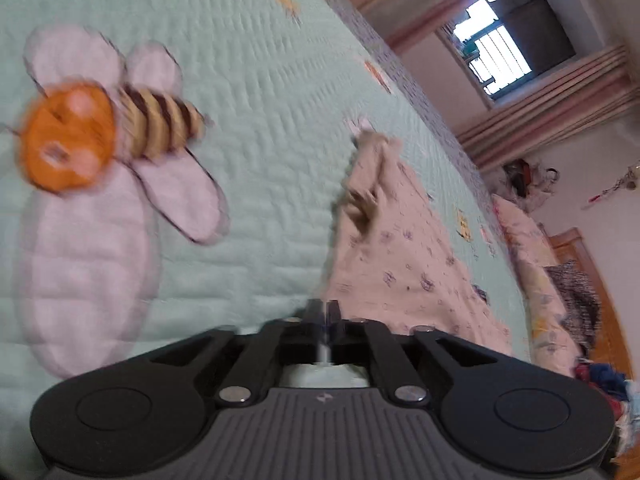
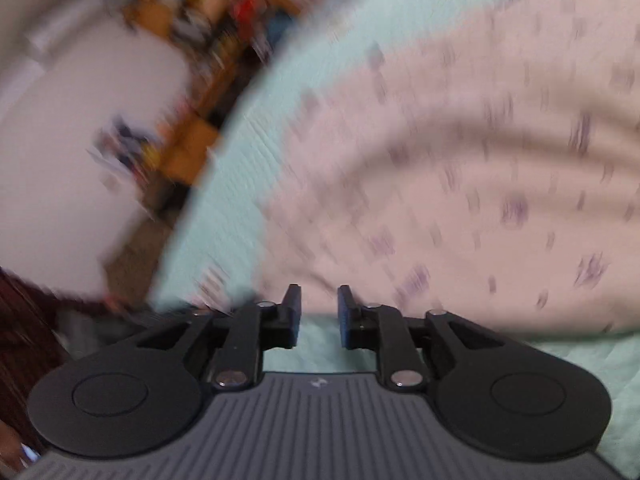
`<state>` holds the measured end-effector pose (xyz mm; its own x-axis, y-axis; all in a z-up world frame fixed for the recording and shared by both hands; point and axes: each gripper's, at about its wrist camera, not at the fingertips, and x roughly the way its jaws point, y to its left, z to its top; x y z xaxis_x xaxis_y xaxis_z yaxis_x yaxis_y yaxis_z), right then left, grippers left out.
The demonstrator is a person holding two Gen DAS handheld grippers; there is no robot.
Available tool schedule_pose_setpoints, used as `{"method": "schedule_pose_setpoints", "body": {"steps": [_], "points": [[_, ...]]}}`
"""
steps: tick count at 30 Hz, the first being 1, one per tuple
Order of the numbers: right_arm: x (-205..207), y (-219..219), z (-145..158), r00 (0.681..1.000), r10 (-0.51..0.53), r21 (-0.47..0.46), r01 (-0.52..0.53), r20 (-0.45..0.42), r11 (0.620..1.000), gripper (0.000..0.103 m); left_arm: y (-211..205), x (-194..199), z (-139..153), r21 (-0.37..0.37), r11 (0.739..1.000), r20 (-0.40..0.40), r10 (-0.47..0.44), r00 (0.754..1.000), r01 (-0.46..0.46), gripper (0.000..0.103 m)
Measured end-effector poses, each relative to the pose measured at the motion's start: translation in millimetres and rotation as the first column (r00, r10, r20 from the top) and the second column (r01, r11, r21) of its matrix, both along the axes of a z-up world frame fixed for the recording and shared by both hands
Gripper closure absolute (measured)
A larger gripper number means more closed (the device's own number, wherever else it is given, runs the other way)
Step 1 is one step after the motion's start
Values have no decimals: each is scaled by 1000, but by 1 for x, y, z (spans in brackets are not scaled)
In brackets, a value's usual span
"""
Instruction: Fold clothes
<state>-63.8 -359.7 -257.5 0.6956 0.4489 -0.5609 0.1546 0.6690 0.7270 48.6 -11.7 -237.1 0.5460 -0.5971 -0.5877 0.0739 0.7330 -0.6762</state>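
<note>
The left gripper (image 1: pixel 325 312) shows its fingers almost together, a thin slit between them and no cloth in it that can be made out; blur hides whether the pads meet, so I cannot tell their state for sure. Just beyond them lies the task's garment (image 1: pixel 404 248), a pale pink piece printed with small purple motifs, spread on the bed's mint-green quilt (image 1: pixel 256 92). Its far corner is bunched and turned up, probably where a fold was laid over. To the left on the quilt is a stitched bee (image 1: pixel 108 128).

The right gripper (image 2: pixel 319 312) has its fingers clearly parted, with bare quilt (image 2: pixel 240 168) showing in the gap and nothing held. The same garment (image 2: pixel 460 168) fills the right and far part of its view, lying in soft ridges that still want smoothing. Both grippers hover at the near edge, seemingly free to choose the next hem.
</note>
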Motion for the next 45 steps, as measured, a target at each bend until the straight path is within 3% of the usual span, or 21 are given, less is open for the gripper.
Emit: {"method": "schedule_pose_setpoints", "body": {"steps": [1, 3, 5, 7, 10, 13, 14, 16, 19, 22, 25, 26, 27, 28, 33, 36, 37, 39, 42, 43, 45], "points": [[-6, -1, -4, 1000, -5, 18, 5, -3, 1000, 86, 4, -3, 6, 1, 1000, 14, -7, 1000, 7, 84], [-25, -4, 1, 1000, -27, 45, 26, 11, 999, 83, 8, -9, 18, 18, 1000, 45, -25, 999, 24, 72], [-35, -7, 11, 997, -55, 38, 54, 44, 998, 77, -4, -13, 34, 115, 993, 93, -46, 995, 35, 32], [-25, -10, 15, 994, -78, 56, 74, 70, 996, 70, -29, -14, 48, 173, 982, 144, -101, 984, 76, 12], [-8, -14, 19, 988, -112, 85, 103, 109, 991, 48, -67, -13, 60, 214, 964, 188, -198, 962, 157, 11], [4, -16, -4, 993, -116, 183, 109, 29, 977, 52, -88, -4, 38, 220, 949, 142, -260, 955, 226, 9], [2, -18, -10, 993, -113, 207, 106, 23, 973, 55, -86, -1, 27, 216, 949, 110, -257, 960, 230, 16], [-13, -24, -8, 993, -112, 222, 101, 38, 970, 56, -78, 1, 12, 195, 952, 71, -252, 965, 234, 19], [-33, -37, 9, 982, -170, 207, 151, 78, 967, 53, -62, -1, 16, 143, 967, 88, -226, 970, 213, 21], [-12, -34, 13, 981, -157, 254, 123, 117, 959, 50, -63, 6, 19, 195, 966, 94, -192, 977, 171, 16], [16, -21, -3, 992, -103, 293, 78, 71, 953, 48, -57, 10, 11, 220, 964, 82, -174, 981, 153, 22], [22, -16, -11, 995, -90, 284, 75, 39, 956, 50, -54, 8, 12, 216, 965, 84, -171, 982, 150, 24], [21, -13, -16, 995, -91, 259, 81, 27, 963, 63, -50, 7, 13, 212, 966, 83, -168, 982, 147, 24], [15, -14, -15, 995, -96, 242, 84, 37, 967, 64, -46, 4, 16, 200, 970, 84, -160, 984, 140, 24], [-4, -19, 11, 984, -122, 169, 99, 130, 981, 53, -54, 2, 35, 133, 978, 139, -180, 974, 161, 19], [13, -30, -2, 994, -78, 152, 66, 73, 986, 54, -74, 11, 27, 167, 964, 134, -231, 964, 208, 18], [12, -38, -5, 994, -88, 142, 78, 64, 987, 72, -75, 12, 20, 184, 959, 125, -239, 963, 214, 19], [-4, -63, -4, 985, -156, 111, 147, 77, 983, 84, -72, 13, 8, 194, 955, 122, -250, 960, 224, 26], [-35, -104, 0, 946, -303, 39, 300, 112, 953, 76, -60, 17, 9, 145, 966, 105, -231, 967, 215, 38], [-48, -118, 2, 924, -363, 26, 363, 119, 932, 75, -57, 19, 10, 129, 969, 96, -223, 970, 210, 38], [-68, -142, 7, 880, -461, 46, 459, 115, 887, 71, -63, 17, 18, 125, 969, 113, -226, 967, 212, 28]]}}
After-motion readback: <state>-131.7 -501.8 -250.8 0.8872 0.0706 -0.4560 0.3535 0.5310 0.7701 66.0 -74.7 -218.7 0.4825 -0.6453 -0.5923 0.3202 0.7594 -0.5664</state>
